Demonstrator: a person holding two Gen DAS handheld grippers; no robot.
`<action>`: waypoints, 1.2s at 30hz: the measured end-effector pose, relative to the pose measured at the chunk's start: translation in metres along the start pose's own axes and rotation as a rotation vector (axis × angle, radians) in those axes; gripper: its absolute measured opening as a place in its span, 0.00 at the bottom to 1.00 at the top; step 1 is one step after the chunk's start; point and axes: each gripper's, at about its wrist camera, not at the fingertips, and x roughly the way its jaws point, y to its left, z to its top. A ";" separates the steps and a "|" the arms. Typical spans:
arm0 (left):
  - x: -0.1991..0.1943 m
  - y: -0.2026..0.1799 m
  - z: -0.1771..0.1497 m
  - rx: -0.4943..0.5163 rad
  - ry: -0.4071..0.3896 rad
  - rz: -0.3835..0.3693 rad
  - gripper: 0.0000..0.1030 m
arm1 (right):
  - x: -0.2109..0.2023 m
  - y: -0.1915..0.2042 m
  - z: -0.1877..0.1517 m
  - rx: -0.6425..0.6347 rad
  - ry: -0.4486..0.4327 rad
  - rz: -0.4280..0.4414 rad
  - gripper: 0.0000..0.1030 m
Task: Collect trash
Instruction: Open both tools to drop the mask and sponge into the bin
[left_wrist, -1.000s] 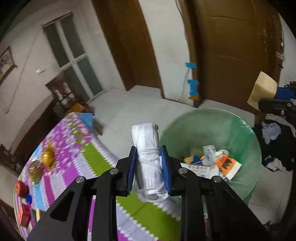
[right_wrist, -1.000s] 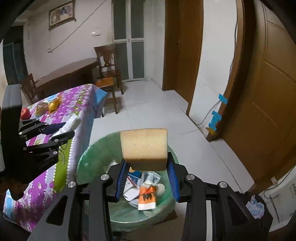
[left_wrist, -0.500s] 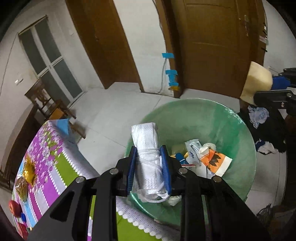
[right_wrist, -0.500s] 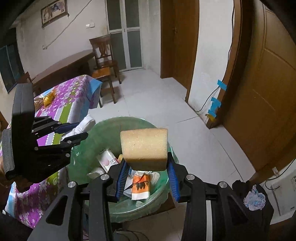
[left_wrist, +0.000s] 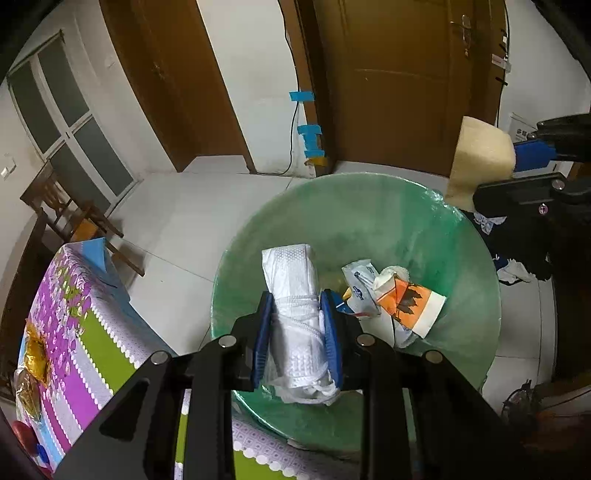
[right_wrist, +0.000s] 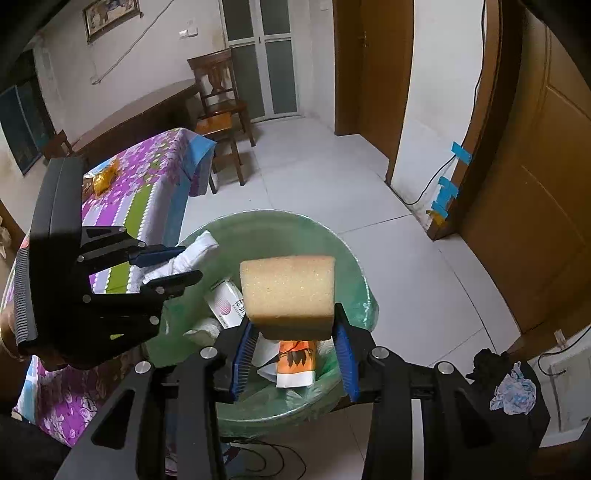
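A rolled white cloth (left_wrist: 295, 295) is clamped in the left claw (left_wrist: 297, 325), which tilts down over the green-lined trash bin (left_wrist: 369, 221). The right claw (right_wrist: 293, 354) grips a tan sponge (right_wrist: 288, 295) above the bin's opposite rim. Packets and an orange wrapper (left_wrist: 410, 306) lie inside. The bin stands on white floor tiles just beside the corner of a desk with a purple floral cloth (left_wrist: 74, 325).

Right gripper (right_wrist: 293, 354) has a yellow sponge (right_wrist: 290, 297) pinched right over the green-lined bin (right_wrist: 365, 291); left gripper (right_wrist: 173, 266) off to its left clamps a white bag (right_wrist: 184, 256).
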 end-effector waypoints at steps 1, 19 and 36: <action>0.000 0.000 0.000 0.004 0.000 0.001 0.24 | 0.000 0.000 0.000 -0.001 0.001 0.001 0.40; -0.010 -0.003 -0.001 0.023 -0.056 0.050 0.83 | 0.007 -0.007 0.000 0.014 -0.016 -0.044 0.68; -0.032 -0.008 -0.013 0.038 -0.106 0.102 0.83 | -0.009 -0.019 -0.021 0.086 -0.056 -0.061 0.69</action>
